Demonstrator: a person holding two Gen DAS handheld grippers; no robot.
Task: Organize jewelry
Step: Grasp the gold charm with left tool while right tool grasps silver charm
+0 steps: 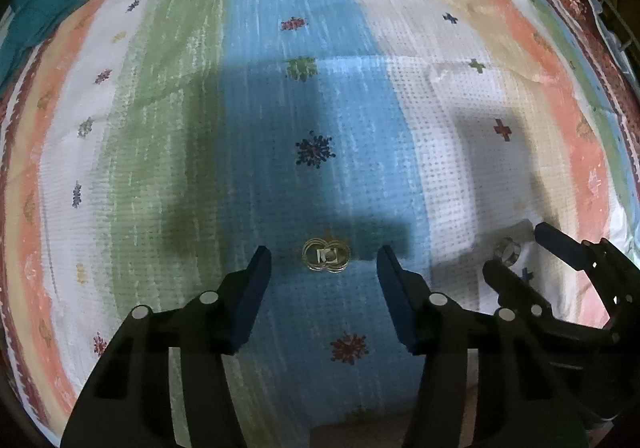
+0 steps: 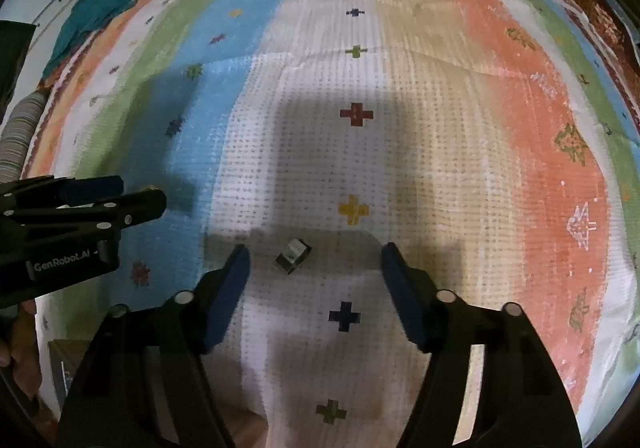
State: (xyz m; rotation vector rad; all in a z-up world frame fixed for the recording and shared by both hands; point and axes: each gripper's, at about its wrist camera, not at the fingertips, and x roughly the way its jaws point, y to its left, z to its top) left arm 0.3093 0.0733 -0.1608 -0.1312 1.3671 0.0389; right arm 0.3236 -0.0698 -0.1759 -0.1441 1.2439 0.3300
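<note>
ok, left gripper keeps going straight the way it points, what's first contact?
Likely the gold double-ring piece, centred just ahead of the open left gripper on the blue stripe of the cloth. Depth is unclear.

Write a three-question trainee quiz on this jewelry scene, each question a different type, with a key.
1. True or false: the left gripper is shut on the gold rings.
2. Multiple choice: the gold rings lie on which stripe of the bedspread? A) orange B) blue C) green
3. Fill in: the small dark ring lies between the open fingers of the ____ gripper.

Key: 1. False, its jaws are open, one either side of the rings. 2. B. 3. right.
</note>
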